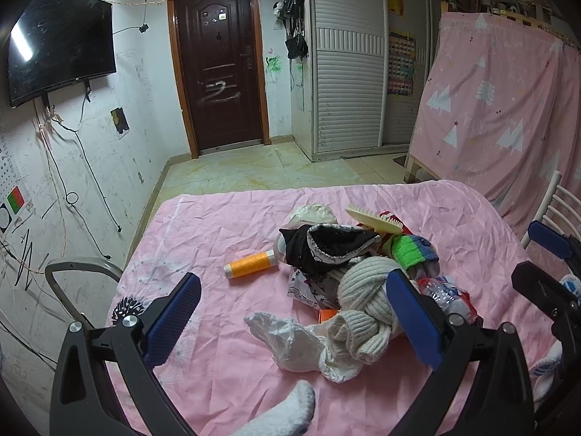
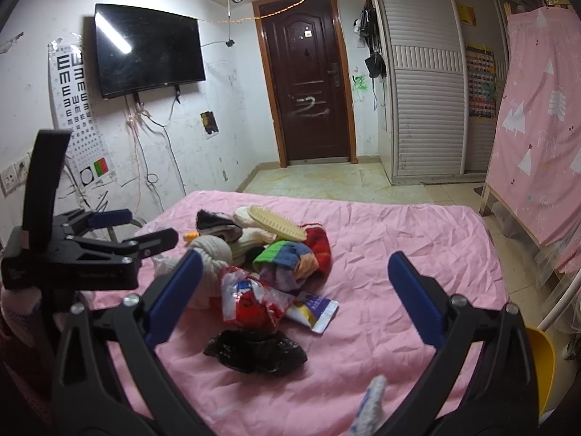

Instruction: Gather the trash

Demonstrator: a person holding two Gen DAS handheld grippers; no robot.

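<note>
One crumpled red-and-white wrapper (image 2: 250, 298) lies beside black bag (image 2: 254, 352).

I see a wrinkled matt pink cotton-like sheet (image 1: 225, 218), a ribbed cream knit (image 1: 366, 287), a thin crinkled white plastic bag (image 1: 290, 341), a glossy orange thread spool (image 1: 250, 263), a shiny red wrapper (image 2: 254, 305), a crumpled black bag (image 2: 254, 352) and a smooth plastic brush (image 2: 276, 227).

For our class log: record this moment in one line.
left gripper: open | right gripper: open | nothing held | trash on bed
</note>
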